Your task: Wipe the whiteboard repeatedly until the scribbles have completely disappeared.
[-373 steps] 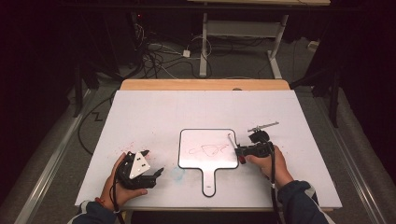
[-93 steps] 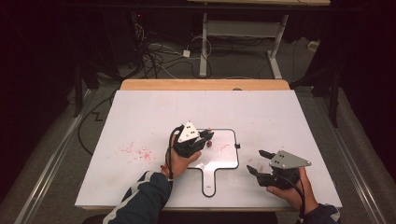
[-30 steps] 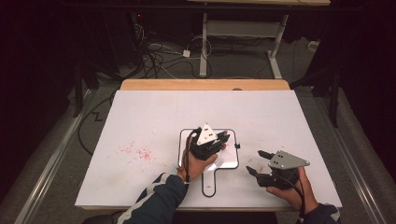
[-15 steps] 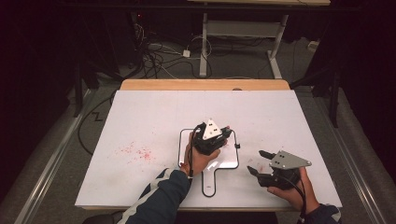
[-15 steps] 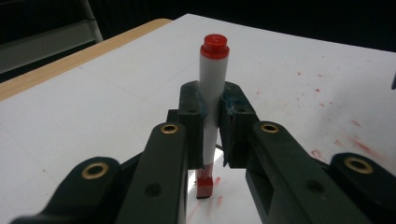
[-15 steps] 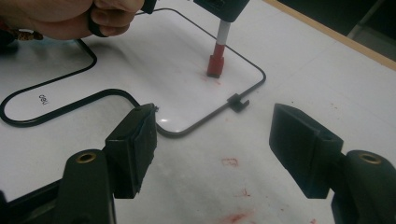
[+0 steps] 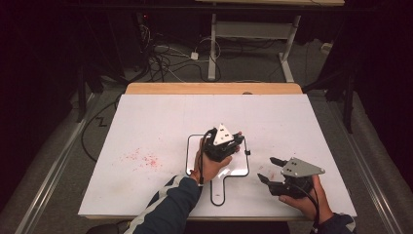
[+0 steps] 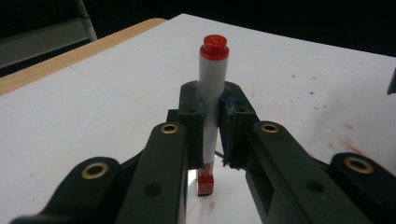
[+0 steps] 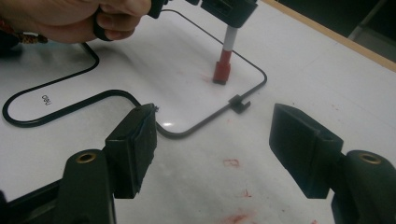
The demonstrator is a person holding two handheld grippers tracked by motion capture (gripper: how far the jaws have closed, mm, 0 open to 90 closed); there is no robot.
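From above, one flat, black-rimmed whiteboard (image 7: pixel 238 168) with a handle lies on the white tabletop (image 7: pixel 146 122); the left gripper (image 7: pixel 233 146) hovers over it. The left gripper view shows its jaws pinching one smooth, cylindrical, red-capped marker (image 8: pixel 210 107), upright. In the right gripper view, the right gripper (image 9: pixel 212 140) is spread, holding nothing, beside the board's corner.

My worktop (image 7: pixel 146 126) is covered in white, with a bare wooden strip (image 7: pixel 214 88) along its far edge. A small whiteboard (image 7: pixel 219 192) with a black rim and short handle lies flat on it near me. Red specks (image 7: pixel 143 158) dot the white surface left of that board.
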